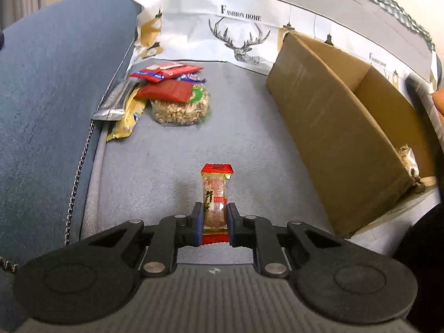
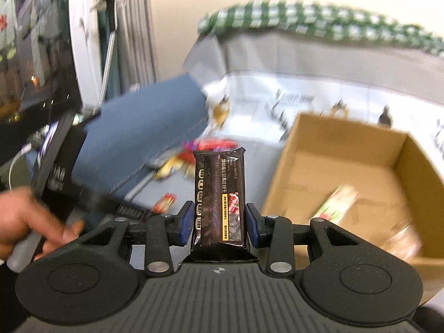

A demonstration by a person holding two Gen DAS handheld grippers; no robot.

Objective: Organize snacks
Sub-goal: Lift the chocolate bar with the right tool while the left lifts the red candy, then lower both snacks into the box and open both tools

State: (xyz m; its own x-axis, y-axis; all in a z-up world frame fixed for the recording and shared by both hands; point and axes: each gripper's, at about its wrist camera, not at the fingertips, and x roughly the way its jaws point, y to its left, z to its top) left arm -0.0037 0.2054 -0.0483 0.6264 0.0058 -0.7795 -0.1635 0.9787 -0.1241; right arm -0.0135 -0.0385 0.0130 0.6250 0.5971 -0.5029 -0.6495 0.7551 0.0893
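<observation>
Cardboard box [image 2: 369, 172], right of frame in the right wrist view: open-topped, holding a green-and-white packet [image 2: 337, 202] and a second, blurred wrapper near the lower right wall. Left wrist view: same box [image 1: 333, 127] at right, tilted. Snack pile [image 1: 169, 94] lies upper left on the grey sofa seat [image 1: 249, 127], apart from the box.

Backrest cover [image 1: 241, 25] reads "FASHION HOME" above a stag drawing.

Left gripper [image 1: 213, 222] clamps a small red-ended candy [image 1: 215, 194]. Right gripper [image 2: 219, 222] clamps a dark biscuit pack [image 2: 219, 194] printed "BLACK TRUFFLE".
</observation>
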